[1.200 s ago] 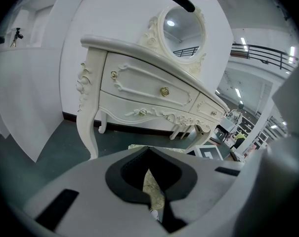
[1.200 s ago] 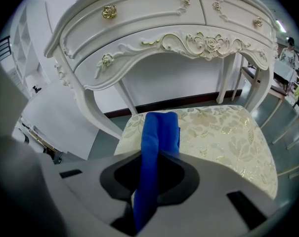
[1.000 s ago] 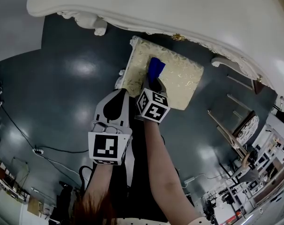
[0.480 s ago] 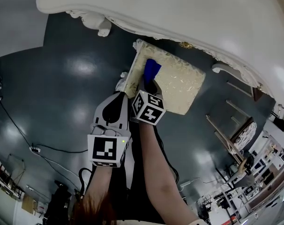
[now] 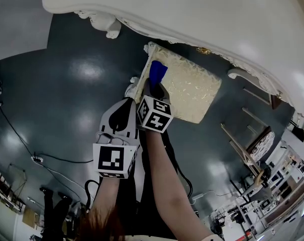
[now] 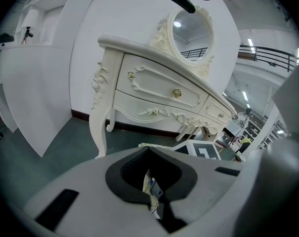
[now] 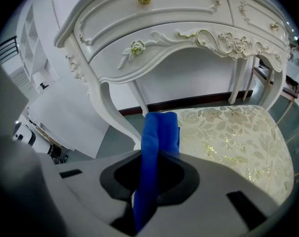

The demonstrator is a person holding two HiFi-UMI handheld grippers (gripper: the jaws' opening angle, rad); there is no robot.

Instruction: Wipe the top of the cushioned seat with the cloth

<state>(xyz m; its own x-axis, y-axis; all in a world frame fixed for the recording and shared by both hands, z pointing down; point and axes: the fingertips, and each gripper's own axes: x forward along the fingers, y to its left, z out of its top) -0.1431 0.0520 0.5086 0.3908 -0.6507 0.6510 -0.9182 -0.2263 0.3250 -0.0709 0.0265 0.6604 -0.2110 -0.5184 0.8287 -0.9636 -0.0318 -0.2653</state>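
Note:
The cushioned seat [image 5: 187, 87] is a cream stool with a gold leaf pattern, standing in front of the white dressing table [image 5: 202, 14]. My right gripper [image 5: 153, 88] is shut on a folded blue cloth [image 5: 157, 72], which rests on the seat top close to its left edge. In the right gripper view the cloth [image 7: 159, 130] sticks out from between the jaws of the right gripper [image 7: 156, 157], over the seat [image 7: 233, 137]. My left gripper [image 5: 127, 106] hangs shut and holds nothing, just left of the stool's near corner; in its own view the left gripper [image 6: 149, 181] fills the bottom.
The dressing table's carved leg [image 5: 107, 26] stands just beyond the seat's left corner. Its drawers [image 6: 159, 88] and round mirror [image 6: 191, 31] rise ahead. Cables [image 5: 21, 139] trail over the dark floor at left. Wooden frames and clutter [image 5: 252, 134] sit at right.
My right gripper has slid the blue cloth leftwards across the seat top, from nearer the middle to its left edge. The left gripper has stayed in place.

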